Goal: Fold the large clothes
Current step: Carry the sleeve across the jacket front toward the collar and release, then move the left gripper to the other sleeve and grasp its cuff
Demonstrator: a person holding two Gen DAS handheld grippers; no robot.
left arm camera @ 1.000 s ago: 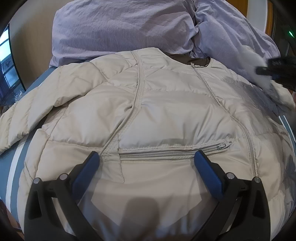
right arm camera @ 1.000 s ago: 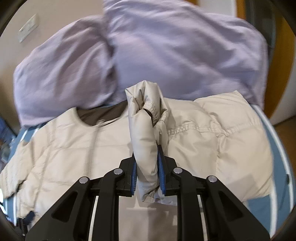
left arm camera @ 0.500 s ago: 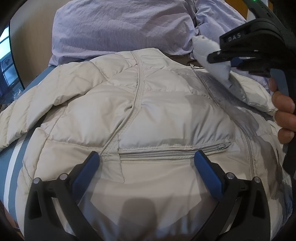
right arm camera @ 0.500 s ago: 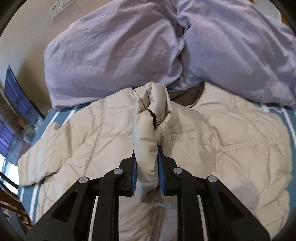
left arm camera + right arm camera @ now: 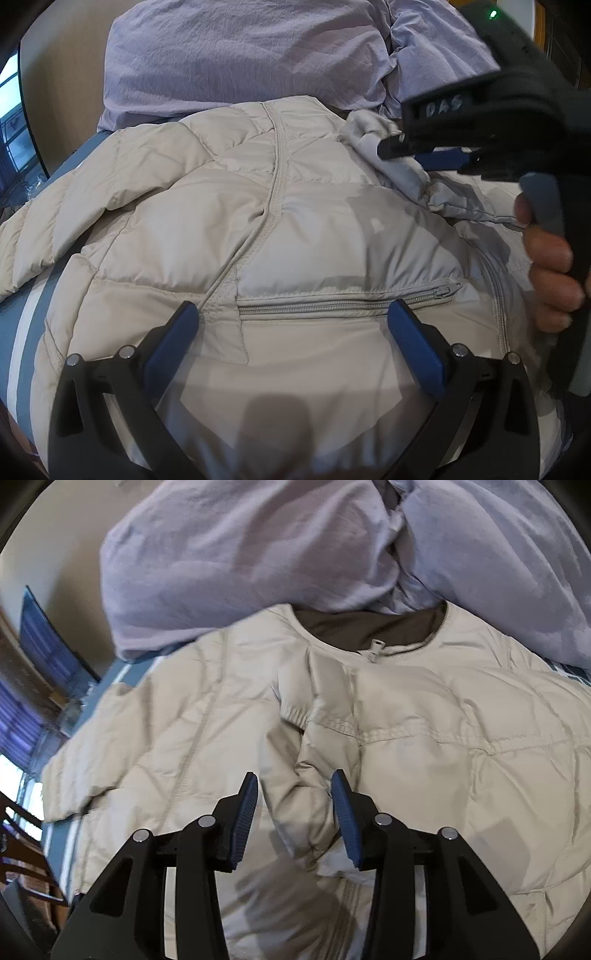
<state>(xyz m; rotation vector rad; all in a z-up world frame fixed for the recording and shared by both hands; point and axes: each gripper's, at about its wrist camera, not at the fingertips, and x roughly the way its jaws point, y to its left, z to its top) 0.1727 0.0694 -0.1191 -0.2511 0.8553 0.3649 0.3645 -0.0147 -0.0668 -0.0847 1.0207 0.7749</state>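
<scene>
over beige jacket (image 5: 424,716): right gripper (image 5: 293,801) jaws just opening, sleeve (image 5: 303,786) loose between; left gripper (image 5: 295,328) jaws wide apart.

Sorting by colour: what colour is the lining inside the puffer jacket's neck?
Dark brown lining, against the beige jacket; clearest in the right wrist view.

The lilac duvet (image 5: 258,554) heaps against the puffer jacket's (image 5: 461,709) far edge, while blue bed sheet (image 5: 22,314) lies bare at left.

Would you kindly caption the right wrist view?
Right hand-held gripper, jaws just opened, releasing the sleeve onto the beige puffer jacket.
</scene>
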